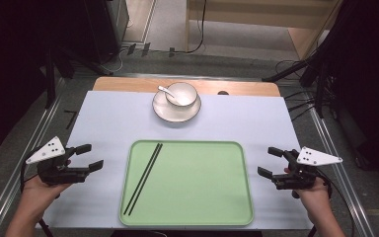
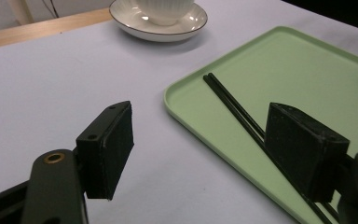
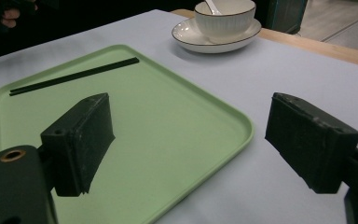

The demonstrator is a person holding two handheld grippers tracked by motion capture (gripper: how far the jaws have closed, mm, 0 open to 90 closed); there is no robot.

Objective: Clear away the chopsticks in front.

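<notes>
Unmarked left gripper (image 2: 200,144), chopsticks (image 2: 235,109) beside

Desk (image 1: 103,128): carrying the tray, the saucer and everything on them.
Tray (image 1: 197,182): lying on the near middle of the desk, between the two grippers.
Chopsticks (image 1: 144,177): lying side by side in the tray's left part, slanting from the near left corner toward the far edge.
Saucer (image 1: 176,109): sitting behind the tray, near the desk's far edge, apart from the tray.
Bowl (image 1: 181,94): standing on the saucer.
Spoon (image 1: 167,92): resting in the bowl, its handle leaning out to the left.
Left gripper (image 1: 89,156): hovering just left of the tray.
Right gripper (image 1: 271,162): hovering just right of the tray.
</notes>
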